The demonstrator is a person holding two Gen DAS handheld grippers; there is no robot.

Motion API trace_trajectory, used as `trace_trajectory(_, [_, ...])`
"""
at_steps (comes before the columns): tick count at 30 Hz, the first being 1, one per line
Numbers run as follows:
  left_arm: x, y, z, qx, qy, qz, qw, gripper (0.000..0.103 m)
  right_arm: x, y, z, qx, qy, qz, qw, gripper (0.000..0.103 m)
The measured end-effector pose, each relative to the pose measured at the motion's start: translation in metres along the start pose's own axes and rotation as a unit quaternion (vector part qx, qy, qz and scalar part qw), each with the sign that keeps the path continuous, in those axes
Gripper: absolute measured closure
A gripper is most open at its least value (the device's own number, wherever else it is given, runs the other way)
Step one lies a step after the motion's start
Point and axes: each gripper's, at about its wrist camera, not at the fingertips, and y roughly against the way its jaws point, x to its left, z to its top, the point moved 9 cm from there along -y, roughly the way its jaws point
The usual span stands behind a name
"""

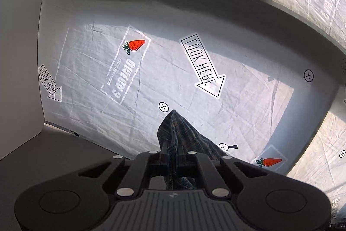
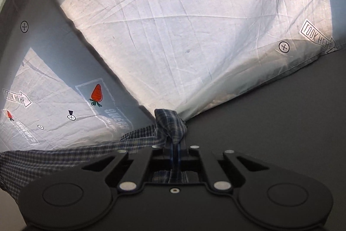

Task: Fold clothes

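The left gripper [image 1: 173, 157] is clamped on the plaid garment [image 1: 179, 133], which bunches up ahead of its fingers. The right gripper [image 2: 175, 149] pinches the same cloth [image 2: 170, 125], which trails off to its left.

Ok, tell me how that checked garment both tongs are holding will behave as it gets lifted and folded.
Probably floppy: the checked garment bunches into a soft wad above the right tongs and trails off slack to the side. It looks thin and light, since a small pinch in the left tongs holds it up. It will likely sag between the two grips rather than keep any shape.
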Motion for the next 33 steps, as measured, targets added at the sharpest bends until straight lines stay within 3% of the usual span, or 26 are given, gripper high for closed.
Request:
trace_trajectory(9, [0.058,-0.046,-0.075,0.095,0.023,0.058,0.9935,0.098,0.008,-0.067,-0.032,0.064,0.029,-0.027,0.997,0.098])
trace_trajectory(19, [0.114,-0.086,-0.161,0.201,0.046,0.111,0.9722,0.098,-0.002,-0.106,-0.058,0.112,0.039,-0.056,0.991,0.095])
trace_trajectory(24, [0.119,-0.094,-0.181,0.224,0.045,0.124,0.9656,0.098,-0.003,-0.114,-0.066,0.128,0.051,-0.068,0.988,0.095])
trace_trajectory(26, [0.121,-0.095,-0.187,0.231,0.047,0.128,0.9633,0.098,-0.003,-0.117,-0.068,0.134,0.056,-0.073,0.987,0.089])
trace_trajectory(28, [0.119,-0.092,-0.185,0.226,0.04,0.128,0.9648,0.098,0.002,-0.109,-0.066,0.13,0.068,-0.077,0.986,0.061])
trace_trajectory(33, [0.098,-0.076,-0.168,0.206,0.006,0.117,0.9717,0.098,0.014,-0.082,-0.063,0.119,0.086,-0.086,0.985,0.039])
